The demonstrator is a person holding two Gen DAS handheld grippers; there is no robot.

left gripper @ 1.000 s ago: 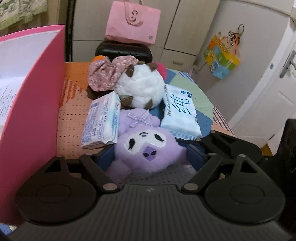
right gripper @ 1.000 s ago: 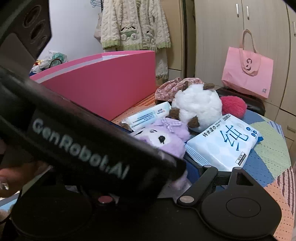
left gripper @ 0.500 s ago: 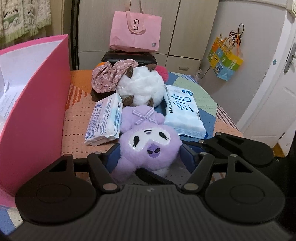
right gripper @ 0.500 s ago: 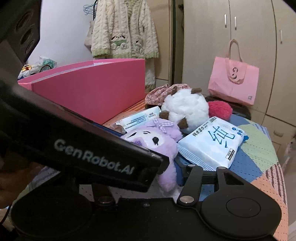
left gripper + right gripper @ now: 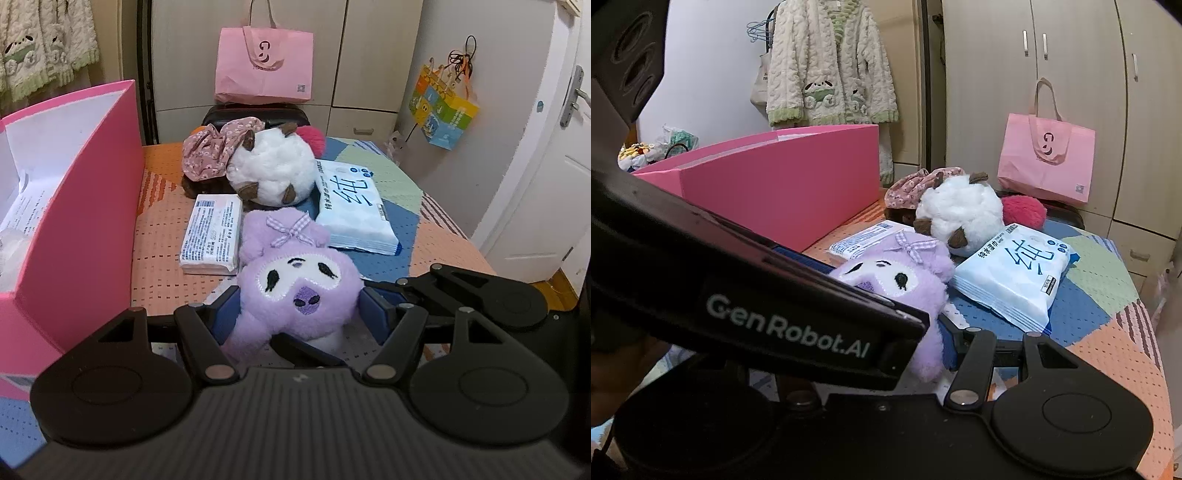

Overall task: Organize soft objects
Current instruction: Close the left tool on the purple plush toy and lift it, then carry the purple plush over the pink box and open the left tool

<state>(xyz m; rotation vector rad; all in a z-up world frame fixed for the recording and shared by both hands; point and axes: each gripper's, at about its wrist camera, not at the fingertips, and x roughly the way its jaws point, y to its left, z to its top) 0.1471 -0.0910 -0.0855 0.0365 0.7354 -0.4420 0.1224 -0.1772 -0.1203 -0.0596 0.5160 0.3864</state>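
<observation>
My left gripper [image 5: 299, 310] is shut on a purple plush toy [image 5: 295, 280] with a checked bow and holds it above the table; the toy also shows in the right wrist view [image 5: 905, 280]. A pink open box [image 5: 74, 206] stands to the left. Behind lie a small tissue pack [image 5: 212, 232], a white fluffy plush [image 5: 273, 170], a floral pink cloth [image 5: 214, 147], a red fluffy ball [image 5: 314, 136] and a large wet-wipes pack [image 5: 351, 210]. My right gripper is mostly hidden behind the left gripper's body [image 5: 757, 310]; one finger [image 5: 964, 347] shows beside the toy.
The table has a patchwork cloth [image 5: 402, 184]. A pink tote bag [image 5: 264, 66] rests on a black case behind the table. Cupboards stand at the back, a door [image 5: 554, 184] is at the right, and a cream cardigan [image 5: 827, 62] hangs on the wall.
My left gripper has lifted the purple plush up and drawn it back from the other objects. The view has risen, and the pink box now sits lower at the left.
</observation>
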